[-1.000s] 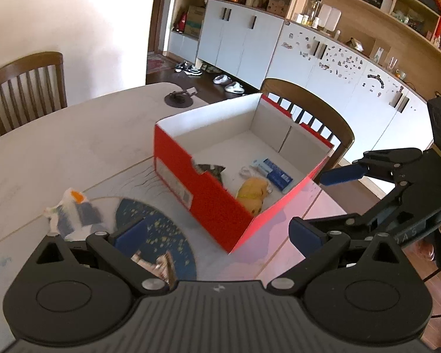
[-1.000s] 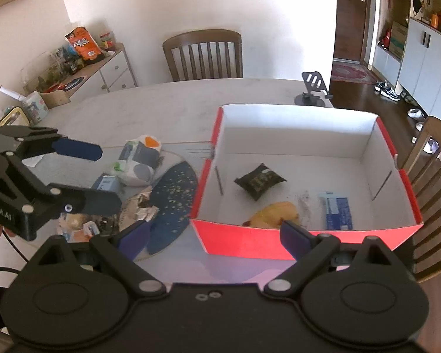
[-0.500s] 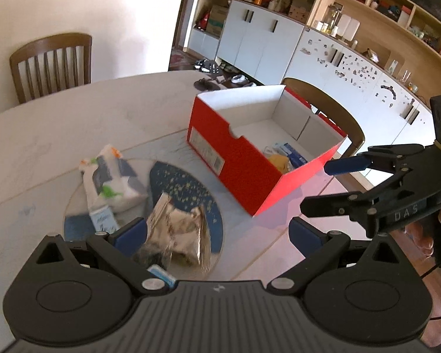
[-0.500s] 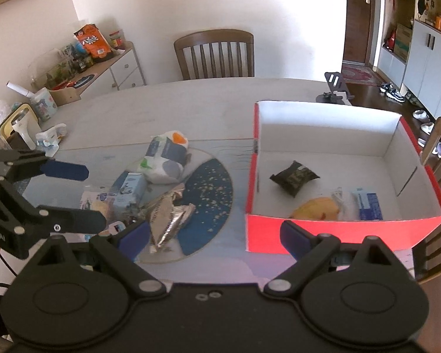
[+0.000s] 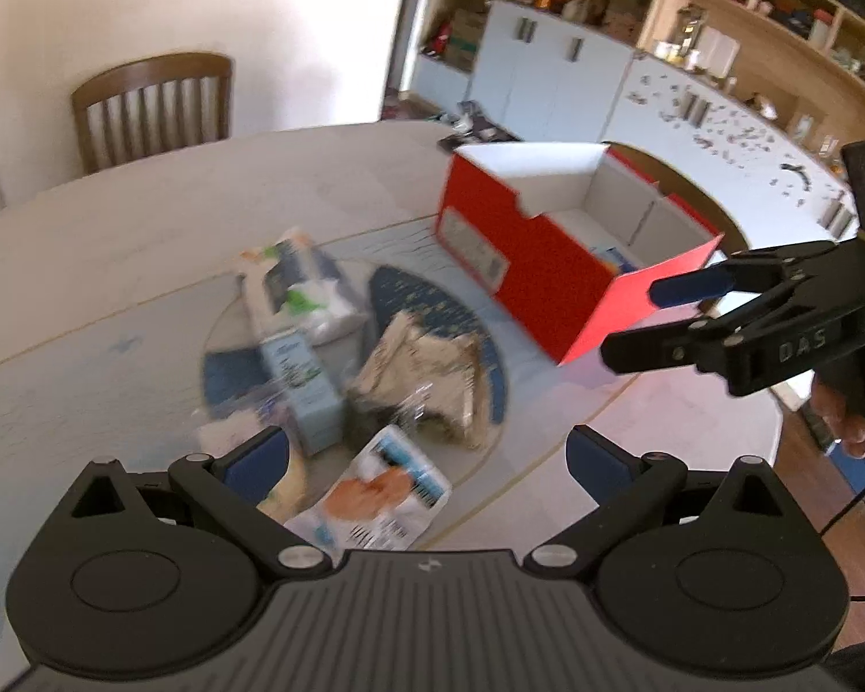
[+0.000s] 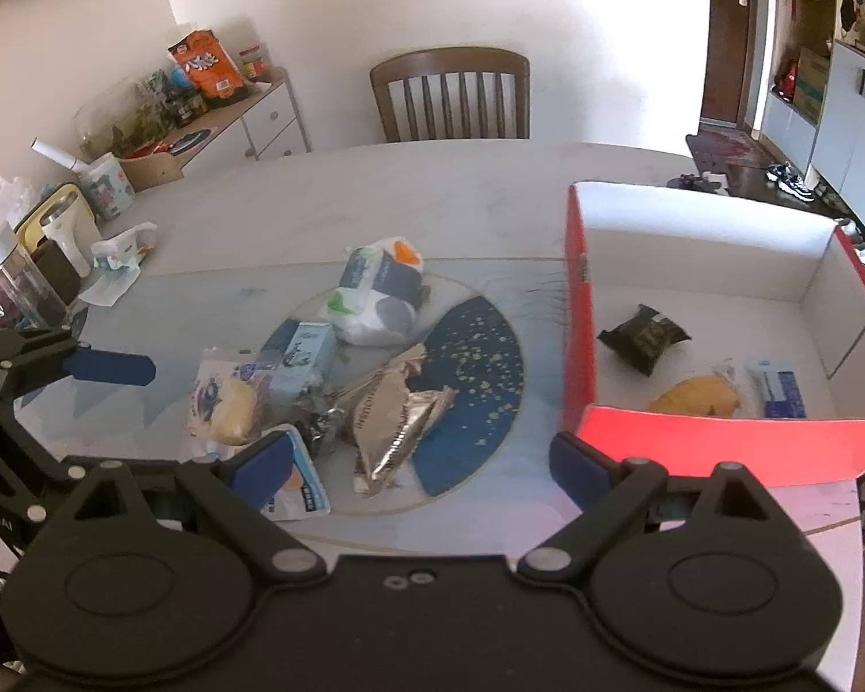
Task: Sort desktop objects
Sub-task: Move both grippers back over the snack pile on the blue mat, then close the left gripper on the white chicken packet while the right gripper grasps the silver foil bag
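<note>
A red box [image 6: 721,432] with a white inside stands at the table's right. It holds a black packet [image 6: 643,337], a yellow bun [image 6: 698,395] and a blue-white pack [image 6: 778,389]. Left of it, on a round blue mat [image 6: 478,357], lie a silver foil bag [image 6: 392,421], a tissue pack [image 6: 378,294], a pale blue carton [image 6: 303,354] and a wrapped bun [image 6: 225,403]. My left gripper [image 5: 427,455] is open and empty above the pile [image 5: 415,380]. My right gripper [image 6: 418,461] is open and empty over the table's near edge.
The box also shows in the left wrist view [image 5: 525,265]. A wooden chair [image 6: 450,95] stands at the far side. A sideboard [image 6: 202,115] with snacks and jars stands at the left. A crumpled wrapper [image 6: 118,256] lies at the table's left.
Both grippers have swung left, away from the box and toward the pile on the mat. Both stayed open and empty.
</note>
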A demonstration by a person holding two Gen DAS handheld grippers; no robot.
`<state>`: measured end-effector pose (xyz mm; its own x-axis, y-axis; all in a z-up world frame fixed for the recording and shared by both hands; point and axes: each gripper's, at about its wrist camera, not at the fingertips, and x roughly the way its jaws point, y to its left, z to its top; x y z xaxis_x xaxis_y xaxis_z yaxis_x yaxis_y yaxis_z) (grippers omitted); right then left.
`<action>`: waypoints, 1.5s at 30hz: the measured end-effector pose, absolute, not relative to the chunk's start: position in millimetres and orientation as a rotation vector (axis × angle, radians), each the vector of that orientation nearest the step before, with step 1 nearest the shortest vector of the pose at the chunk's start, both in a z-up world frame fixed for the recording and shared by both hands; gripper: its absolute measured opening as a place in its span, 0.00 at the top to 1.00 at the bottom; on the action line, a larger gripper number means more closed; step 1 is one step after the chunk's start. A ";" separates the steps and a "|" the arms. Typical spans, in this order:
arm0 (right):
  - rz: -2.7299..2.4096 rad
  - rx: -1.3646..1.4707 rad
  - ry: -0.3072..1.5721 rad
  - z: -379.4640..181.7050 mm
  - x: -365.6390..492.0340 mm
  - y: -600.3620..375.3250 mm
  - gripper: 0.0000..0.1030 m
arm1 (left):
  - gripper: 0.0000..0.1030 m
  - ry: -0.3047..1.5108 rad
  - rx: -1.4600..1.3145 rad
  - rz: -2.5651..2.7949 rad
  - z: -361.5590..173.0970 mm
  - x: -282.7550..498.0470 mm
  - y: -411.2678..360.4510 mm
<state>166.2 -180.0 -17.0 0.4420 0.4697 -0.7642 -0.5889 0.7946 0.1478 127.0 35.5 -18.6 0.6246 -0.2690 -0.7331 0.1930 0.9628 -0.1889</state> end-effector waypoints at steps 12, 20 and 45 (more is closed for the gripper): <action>0.661 -0.162 0.926 -38.5 167.5 -153.4 0.07 | 0.00 0.877 -0.064 -0.291 -47.6 112.5 51.6; 0.656 -0.173 0.959 -54.6 174.9 -143.1 0.07 | 0.00 0.856 0.023 -0.410 -59.5 117.2 44.7; 0.658 -0.189 1.057 -103.4 211.6 -117.7 0.10 | 0.01 0.924 0.209 -0.518 -113.3 160.8 18.7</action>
<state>211.6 -117.7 -103.4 0.3218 0.4100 -0.8534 -0.5847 0.7950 0.1615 160.8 18.7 -113.3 0.4911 -0.3357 -0.8038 0.5105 0.8586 -0.0467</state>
